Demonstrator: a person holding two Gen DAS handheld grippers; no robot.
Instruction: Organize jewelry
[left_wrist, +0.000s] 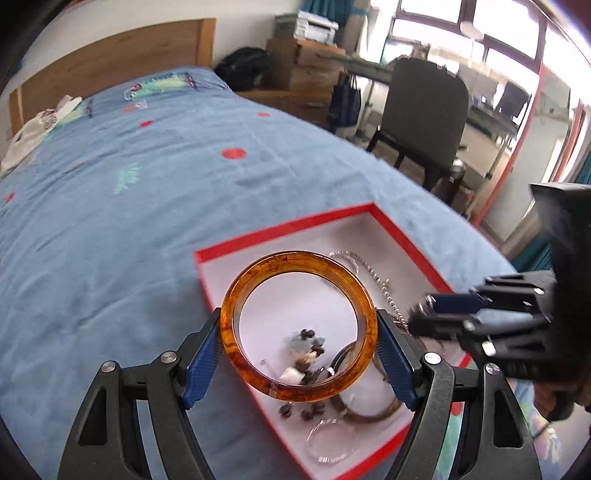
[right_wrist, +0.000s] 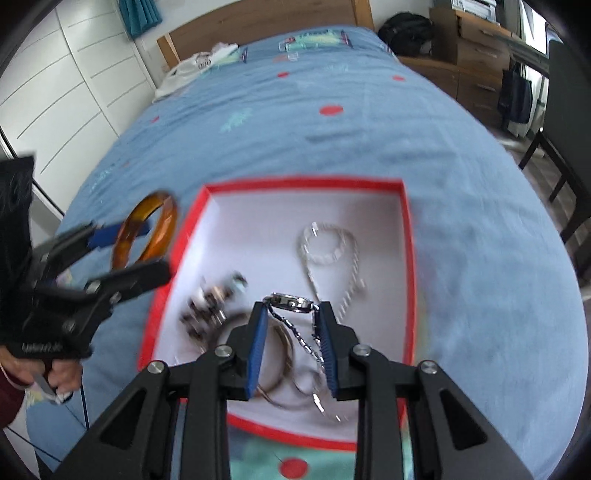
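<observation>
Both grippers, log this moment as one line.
left gripper: shut on amber bangle | right gripper: shut on watch | over red box

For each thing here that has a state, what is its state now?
Left tool: shut on amber bangle.
Amber bangle: held up, off the box.
Right tool: shut on silver watch.
Silver watch: gripped, chain hanging.
Red box: open, no lid on.
Silver necklace: lying loose in box.
</observation>
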